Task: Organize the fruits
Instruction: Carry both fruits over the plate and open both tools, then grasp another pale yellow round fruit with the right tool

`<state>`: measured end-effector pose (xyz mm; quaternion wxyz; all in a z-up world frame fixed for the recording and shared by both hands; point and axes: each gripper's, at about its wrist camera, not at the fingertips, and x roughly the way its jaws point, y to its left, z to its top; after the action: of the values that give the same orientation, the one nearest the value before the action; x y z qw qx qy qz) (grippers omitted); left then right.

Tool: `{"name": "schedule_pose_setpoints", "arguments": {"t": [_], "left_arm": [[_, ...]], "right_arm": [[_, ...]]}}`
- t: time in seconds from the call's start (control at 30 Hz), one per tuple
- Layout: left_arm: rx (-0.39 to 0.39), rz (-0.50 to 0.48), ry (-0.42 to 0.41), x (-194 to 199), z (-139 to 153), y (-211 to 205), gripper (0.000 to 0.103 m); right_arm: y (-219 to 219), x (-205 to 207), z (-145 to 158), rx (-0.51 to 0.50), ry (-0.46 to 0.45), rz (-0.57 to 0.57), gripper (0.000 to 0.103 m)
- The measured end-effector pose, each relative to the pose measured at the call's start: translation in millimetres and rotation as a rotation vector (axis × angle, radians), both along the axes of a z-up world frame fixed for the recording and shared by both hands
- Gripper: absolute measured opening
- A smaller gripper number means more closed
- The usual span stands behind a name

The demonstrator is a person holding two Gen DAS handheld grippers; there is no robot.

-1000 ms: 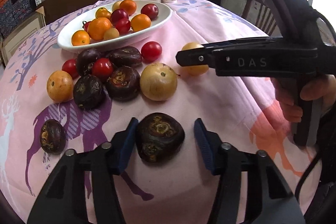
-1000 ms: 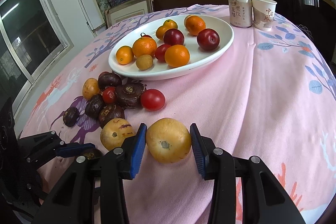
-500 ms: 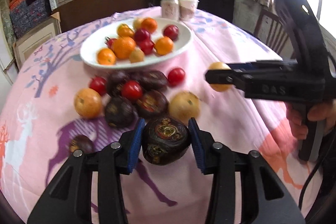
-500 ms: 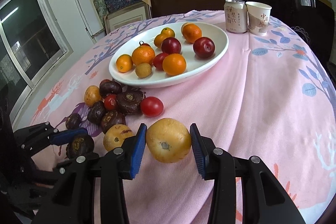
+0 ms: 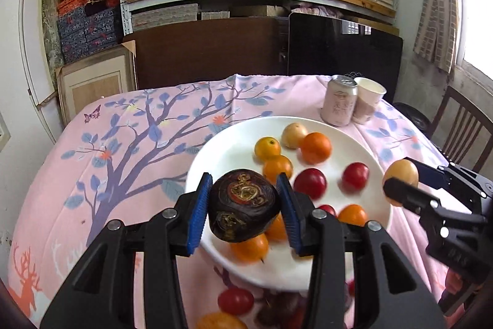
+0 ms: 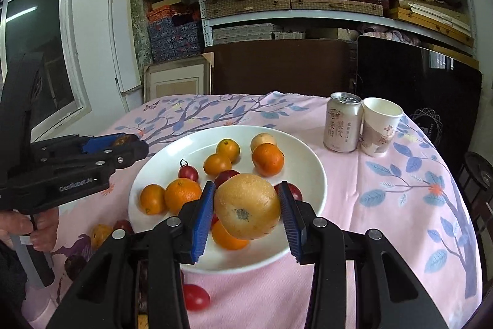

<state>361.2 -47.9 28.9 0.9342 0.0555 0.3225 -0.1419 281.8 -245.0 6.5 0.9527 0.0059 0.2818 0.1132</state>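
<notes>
Soft daylight fills both views, brightest at the blown-out window [image 5: 476, 20] on the right of the left wrist view. Fisheye bending curves the shelves [image 6: 323, 17] and darkens corners. Fruit nearest the lower edge [image 5: 235, 301] is smeared with blur.

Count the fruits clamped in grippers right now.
2. A dark wrinkled fruit is in the left gripper; a yellow round fruit is in the right gripper. None appears hidden.

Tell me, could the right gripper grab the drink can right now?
Probably not: the right gripper is already shut on a yellow fruit, and the white plate of fruit lies between it and the can.
</notes>
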Motion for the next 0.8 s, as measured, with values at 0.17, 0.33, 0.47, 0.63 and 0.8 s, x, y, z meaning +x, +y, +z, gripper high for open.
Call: {"name": "schedule_pose_setpoints", "arguments": {"t": [0.17,0.33,0.47,0.63,0.8], "left_arm": [[-0.024,0.029,0.028,23,-17,3,0.044],[-0.017,0.066,-0.007,15,-14,13,0.096],[-0.032,0.064,0.042,-6,-3,37,0.098],[0.048,0.096,0.052,-59,-7,71,0.098],[0.114,0.049,0.073,-123,-25,84,0.098]], "right_arm": [[20,26,-17,-0.048,0.048,0.041,0.042],[20,12,-14,-0.070,-0.009,0.015,0.099],[10,-13,-1,-0.032,0.001,0.027,0.099],[10,-53,-13,-0.034,0.096,0.045,0.099],[20,-74,-44,0.004,0.248,0.110,0.099]]}}
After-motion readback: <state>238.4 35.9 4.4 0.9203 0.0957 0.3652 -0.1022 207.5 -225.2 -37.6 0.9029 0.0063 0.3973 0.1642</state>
